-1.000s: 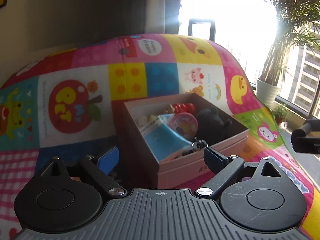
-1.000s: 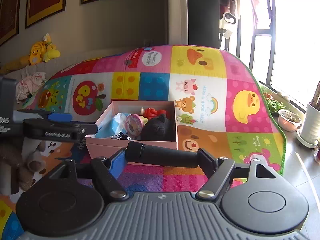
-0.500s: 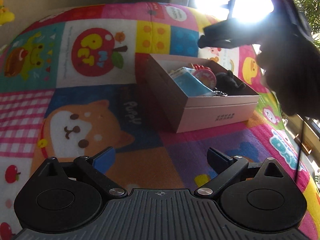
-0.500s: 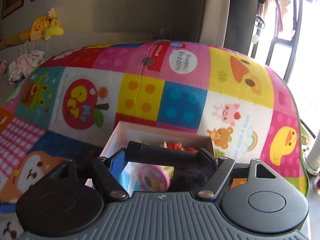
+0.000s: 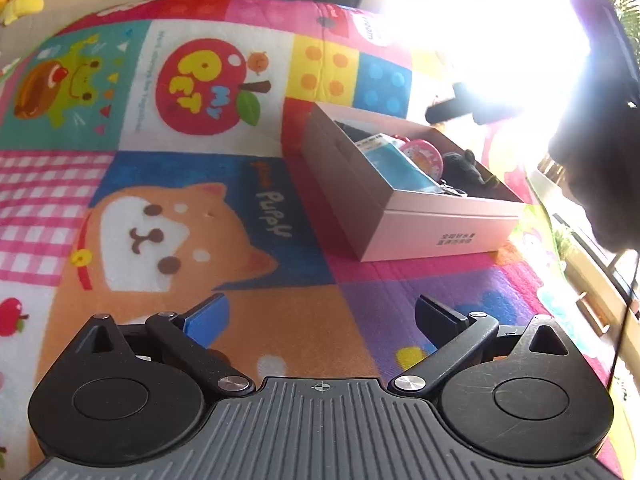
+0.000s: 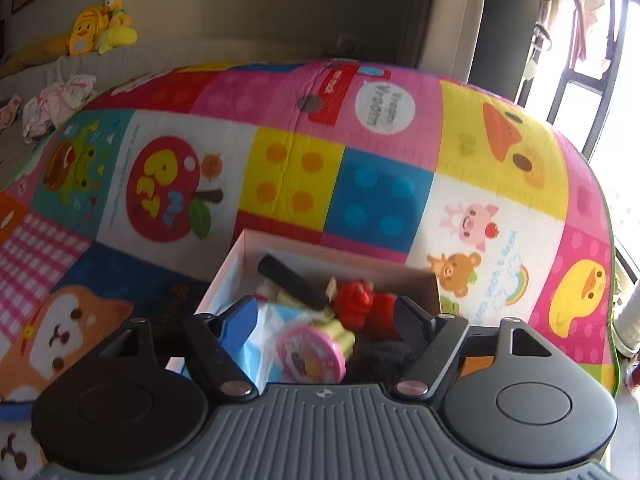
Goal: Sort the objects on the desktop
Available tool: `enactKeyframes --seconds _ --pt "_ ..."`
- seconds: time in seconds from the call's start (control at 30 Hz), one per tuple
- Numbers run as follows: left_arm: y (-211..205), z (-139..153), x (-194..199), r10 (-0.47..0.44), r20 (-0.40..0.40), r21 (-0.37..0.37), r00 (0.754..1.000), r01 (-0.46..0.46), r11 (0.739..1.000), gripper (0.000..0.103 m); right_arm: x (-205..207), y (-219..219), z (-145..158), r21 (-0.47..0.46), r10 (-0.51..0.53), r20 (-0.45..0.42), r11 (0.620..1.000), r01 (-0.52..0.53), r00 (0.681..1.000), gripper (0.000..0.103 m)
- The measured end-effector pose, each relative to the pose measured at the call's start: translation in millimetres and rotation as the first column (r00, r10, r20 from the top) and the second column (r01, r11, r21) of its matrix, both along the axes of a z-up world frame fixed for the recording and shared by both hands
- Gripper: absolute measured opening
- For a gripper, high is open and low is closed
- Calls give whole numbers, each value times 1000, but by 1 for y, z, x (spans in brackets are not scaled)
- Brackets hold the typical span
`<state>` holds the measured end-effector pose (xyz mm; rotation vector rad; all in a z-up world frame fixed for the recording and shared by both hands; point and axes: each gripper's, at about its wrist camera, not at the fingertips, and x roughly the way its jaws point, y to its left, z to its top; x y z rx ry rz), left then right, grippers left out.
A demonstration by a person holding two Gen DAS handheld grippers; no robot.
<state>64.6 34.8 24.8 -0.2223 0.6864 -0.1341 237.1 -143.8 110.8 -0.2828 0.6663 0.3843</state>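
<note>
Right gripper jaws apart, empty, over open pink cardboard box; black cylindrical stick beyond jaws, lying askew on toys, could roll. Left gripper jaws apart, empty, box well ahead.

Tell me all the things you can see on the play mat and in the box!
box: one, pink, on the mat.
black cylinder: one, lying in the box, at the back.
red toy: one, in the box.
round pink toy: one, in the box.
blue packet: one, in the box.
dark plush: one, black, in the box.
play mat: one, colourful cartoon squares, under everything.
yellow plush toys: yellow, far back left.
left gripper: open, over the mat.
right gripper: open, above the box.
</note>
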Motion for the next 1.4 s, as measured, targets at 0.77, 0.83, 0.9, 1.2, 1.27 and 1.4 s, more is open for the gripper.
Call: enactKeyframes --seconds 0.77,0.83,0.9,1.2,1.27,1.4 --pt "-6 -1 -6 4 -13 49 1000 -3 999 102 16 -40 -25 35 -153 -170 986 161 974 26" --pt "-8 -3 -7 14 -15 83 1000 -13 996 103 10 -49 -24 86 -138 -185 984 156 973 26" --pt "-8 -4 -11 20 -13 109 1000 -18 994 103 -5 -57 -21 151 -104 -191 979 134 976 27" --pt "-1 -2 -43 79 -35 138 996 -74 988 103 -136 -84 -38 287 -28 -99 956 56 995 103" --pt "-3 2 -59 91 -1 163 996 -90 983 103 -163 -85 -51 266 -27 -103 962 54 994 103" --pt "-9 5 -82 120 43 173 992 -125 977 103 -205 -87 -77 237 -27 -131 970 58 991 103"
